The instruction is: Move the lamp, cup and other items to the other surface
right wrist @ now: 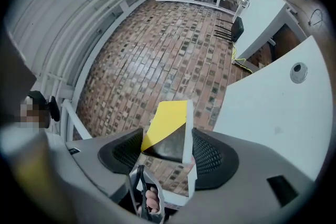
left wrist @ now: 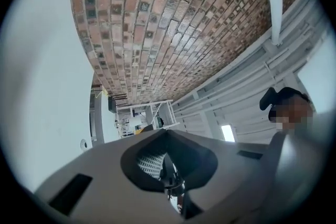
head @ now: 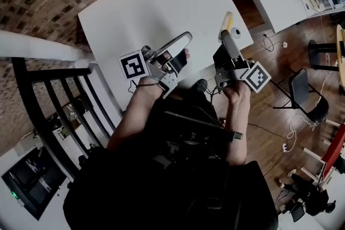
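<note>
Right gripper [right wrist: 168,150] clamps a slim yellow-black-white box [right wrist: 169,117]. Left gripper [left wrist: 168,136] jaws together, empty. White table [head: 161,2] beneath.

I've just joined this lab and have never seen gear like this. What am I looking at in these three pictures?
There is no robot here: a person holds a hand-operated two-jaw gripper in each hand. The head view comes from a camera on the person's head, looking down at both arms and a white table beside a brick wall. The other two pictures come from cameras riding on the grippers, looking along their jaws. The marker cubes are parts of the grippers. The right gripper is clamped on a flat yellow, black and white item; I can't tell what it is. The left gripper has its jaws together, with nothing visible between them. On the table I make out only a small round fitting.
</note>
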Action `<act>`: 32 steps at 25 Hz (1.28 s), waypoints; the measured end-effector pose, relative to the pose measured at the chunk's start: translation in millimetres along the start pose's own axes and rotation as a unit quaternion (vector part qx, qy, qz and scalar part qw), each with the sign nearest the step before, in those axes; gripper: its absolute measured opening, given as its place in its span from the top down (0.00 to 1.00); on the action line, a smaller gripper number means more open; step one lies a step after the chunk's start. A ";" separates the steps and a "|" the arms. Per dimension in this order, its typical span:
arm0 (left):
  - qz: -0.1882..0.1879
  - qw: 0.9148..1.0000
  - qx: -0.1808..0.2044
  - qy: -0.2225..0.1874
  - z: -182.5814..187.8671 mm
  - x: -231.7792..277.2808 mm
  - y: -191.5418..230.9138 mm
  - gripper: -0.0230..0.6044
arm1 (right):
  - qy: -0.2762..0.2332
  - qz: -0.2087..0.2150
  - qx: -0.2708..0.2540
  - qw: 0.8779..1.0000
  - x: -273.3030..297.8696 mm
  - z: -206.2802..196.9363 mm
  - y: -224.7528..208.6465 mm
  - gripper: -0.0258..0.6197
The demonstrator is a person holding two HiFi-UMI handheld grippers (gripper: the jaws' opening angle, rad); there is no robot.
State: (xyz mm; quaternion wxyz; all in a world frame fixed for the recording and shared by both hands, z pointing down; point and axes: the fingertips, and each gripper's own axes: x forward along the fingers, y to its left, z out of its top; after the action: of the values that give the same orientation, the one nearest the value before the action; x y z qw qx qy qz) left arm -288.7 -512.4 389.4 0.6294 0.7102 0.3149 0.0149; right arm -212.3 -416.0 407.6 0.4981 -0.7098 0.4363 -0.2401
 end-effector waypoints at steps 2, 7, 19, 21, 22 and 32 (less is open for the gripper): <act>0.001 1.000 0.000 0.008 -7.8 6.0 -0.9 0.96 | -0.009 0.009 0.002 1.000 -8.3 5.7 5.7 0.46; 0.000 1.000 -0.002 0.031 -37.4 38.0 1.1 0.96 | -0.036 0.025 0.010 0.999 -41.3 34.1 9.3 0.46; 0.020 0.994 -0.007 0.110 -169.3 154.4 14.9 0.96 | -0.111 0.024 0.029 0.993 -173.0 156.9 -27.2 0.46; 0.019 0.993 -0.004 0.120 -194.1 177.0 15.0 0.96 | -0.123 0.026 0.031 0.992 -197.7 180.9 -32.7 0.46; 0.018 0.992 -0.002 0.125 -207.1 188.9 14.7 0.96 | -0.129 0.028 0.034 0.991 -210.7 193.4 -35.6 0.46; 0.012 0.983 0.006 0.185 -331.8 293.4 26.2 0.96 | -0.194 0.026 0.025 0.980 -343.9 299.3 -67.5 0.46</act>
State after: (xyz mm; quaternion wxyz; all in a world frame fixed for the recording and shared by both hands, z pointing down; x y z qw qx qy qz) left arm -180.9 -82.4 371.8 0.5559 0.7027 0.4171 0.1519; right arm -127.8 36.5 385.5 0.5967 -0.7190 0.3433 -0.0956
